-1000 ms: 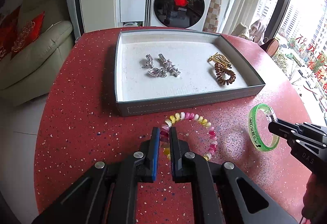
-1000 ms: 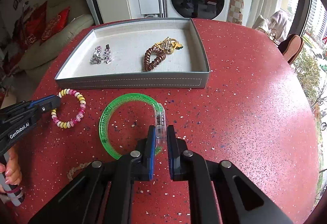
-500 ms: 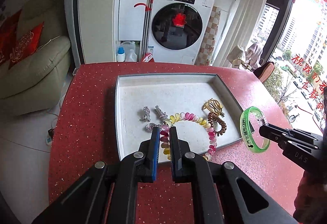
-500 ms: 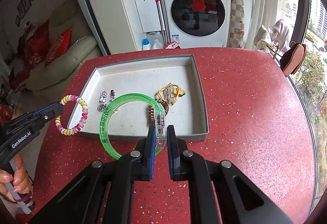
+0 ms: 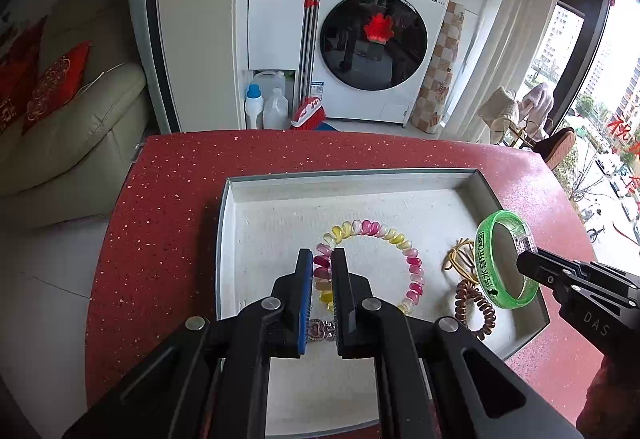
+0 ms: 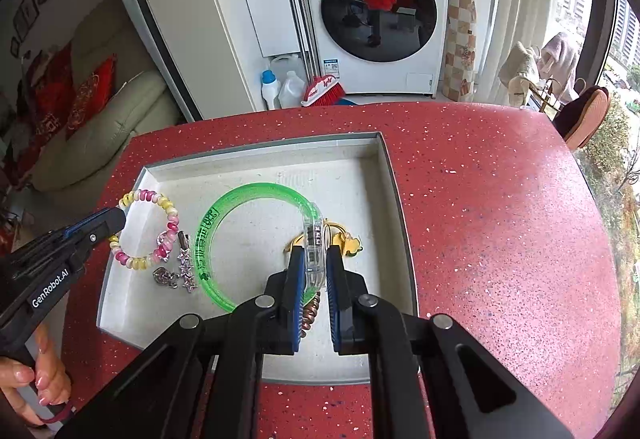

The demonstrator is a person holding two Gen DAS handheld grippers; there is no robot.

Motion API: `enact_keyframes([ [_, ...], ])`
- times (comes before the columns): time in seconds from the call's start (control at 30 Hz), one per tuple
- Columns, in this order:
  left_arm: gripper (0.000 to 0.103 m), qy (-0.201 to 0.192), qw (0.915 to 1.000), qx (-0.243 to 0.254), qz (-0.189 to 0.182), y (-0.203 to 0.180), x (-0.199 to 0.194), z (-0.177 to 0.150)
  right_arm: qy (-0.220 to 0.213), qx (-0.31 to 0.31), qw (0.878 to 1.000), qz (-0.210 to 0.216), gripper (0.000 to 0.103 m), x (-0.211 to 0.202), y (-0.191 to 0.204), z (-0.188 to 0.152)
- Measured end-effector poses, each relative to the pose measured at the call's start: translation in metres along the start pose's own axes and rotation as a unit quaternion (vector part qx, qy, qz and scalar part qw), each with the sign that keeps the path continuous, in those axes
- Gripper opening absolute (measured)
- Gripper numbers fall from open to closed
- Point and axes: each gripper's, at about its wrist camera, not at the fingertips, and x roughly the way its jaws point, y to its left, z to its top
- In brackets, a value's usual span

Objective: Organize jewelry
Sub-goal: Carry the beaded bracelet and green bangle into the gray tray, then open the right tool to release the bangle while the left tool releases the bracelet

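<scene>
Both claws hung over the tray (image 6: 394, 175): our left claw (image 5: 322, 281) clamped the bead bracelet (image 5: 414, 267) above its left half, our right claw (image 6: 314, 271) clamped the green bangle (image 6: 248, 193) nearer its right wall.

Daylight is pouring in from the window (image 5: 592, 87) on the right, glaring white there. The red table (image 6: 500, 207) is looking bright and sharp. Fisheye bending is curving the edges, and the corners are falling black.
</scene>
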Motion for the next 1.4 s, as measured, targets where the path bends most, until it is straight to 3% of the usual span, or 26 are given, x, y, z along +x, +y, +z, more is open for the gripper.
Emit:
enact_keyframes([
  [0.3, 0.028, 0.025, 0.9992, 0.013, 0.027, -0.002, 0.038, -0.017, 0.025, -0.002, 1.0, -0.018, 0.012, 0.032, -0.004, -0.006],
  [0.63, 0.028, 0.021, 0.9969, 0.045, 0.061, -0.013, 0.045, -0.025, 0.029, -0.001, 0.999, -0.014, 0.014, 0.036, -0.004, -0.008],
  [0.67, 0.028, 0.021, 0.9966, 0.047, 0.064, -0.014, 0.045, -0.025, 0.029, 0.002, 0.999, -0.012, 0.016, 0.036, -0.005, -0.008],
  [0.7, 0.028, 0.02, 0.9964, 0.049, 0.066, -0.015, 0.045, -0.025, 0.031, 0.004, 0.999, -0.009, 0.026, 0.036, -0.006, -0.008],
  [0.73, 0.028, 0.02, 0.9961, 0.051, 0.068, -0.016, 0.044, -0.026, 0.033, 0.008, 0.999, -0.003, 0.043, 0.036, -0.007, -0.009],
  [0.8, 0.028, 0.017, 0.996, 0.054, 0.07, -0.016, 0.043, -0.026, 0.026, 0.013, 1.0, 0.003, 0.056, 0.034, -0.009, -0.01],
  [1.07, 0.028, -0.01, 0.9955, 0.058, 0.074, -0.019, 0.025, -0.026, 0.002, 0.028, 0.999, 0.021, 0.056, 0.016, -0.009, -0.014],
  [1.4, 0.028, -0.015, 0.9968, 0.052, 0.059, -0.018, 0.011, -0.028, -0.009, 0.027, 0.999, 0.036, 0.056, -0.001, -0.005, -0.02],
])
